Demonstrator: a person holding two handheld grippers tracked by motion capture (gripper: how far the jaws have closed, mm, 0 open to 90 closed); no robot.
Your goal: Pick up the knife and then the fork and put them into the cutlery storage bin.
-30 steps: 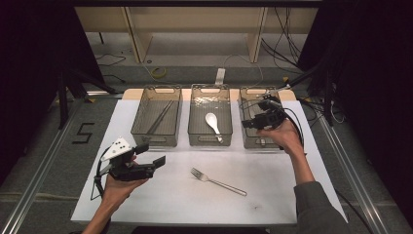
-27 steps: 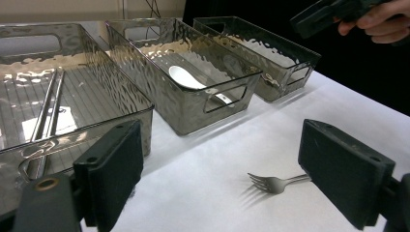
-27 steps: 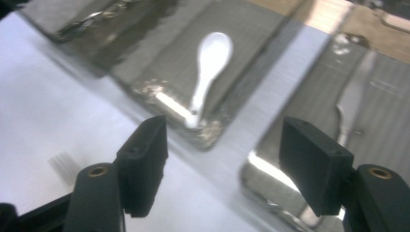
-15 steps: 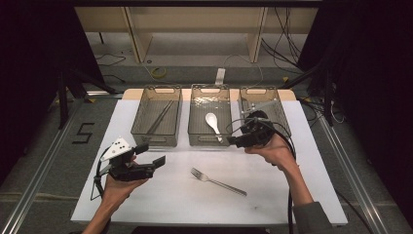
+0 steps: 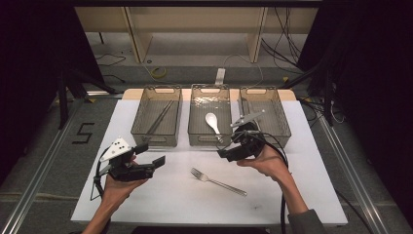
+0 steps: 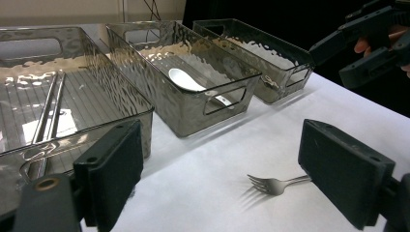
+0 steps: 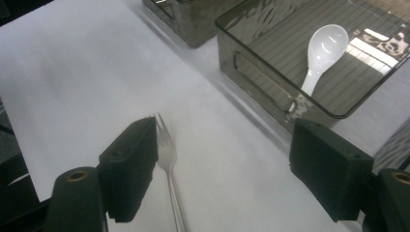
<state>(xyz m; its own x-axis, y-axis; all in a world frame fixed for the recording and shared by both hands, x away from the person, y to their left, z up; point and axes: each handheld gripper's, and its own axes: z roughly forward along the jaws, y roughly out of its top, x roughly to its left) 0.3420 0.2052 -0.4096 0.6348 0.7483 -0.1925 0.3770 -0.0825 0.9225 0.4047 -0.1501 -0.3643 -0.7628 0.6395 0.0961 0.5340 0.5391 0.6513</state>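
Right gripper (image 5: 225, 155) jaws opening (nothing between), above fork (image 5: 217, 181)

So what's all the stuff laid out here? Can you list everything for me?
Bins: three, clear smoky grey, side by side at the far edge of the white sheet.
Chopsticks: one pair, grey metal, in the left bin.
Spoon: one, white, in the middle bin.
Fork: one, silver, lying flat on the sheet in front of the bins.
Sheet: one, white, covering the table.
Left gripper: one, black with a grey plate on top, held above the sheet's left side, open, nothing between its fingers.
Right gripper: one, black, held just in front of the middle bin, above the fork; its fingers have just been opening, nothing between them.
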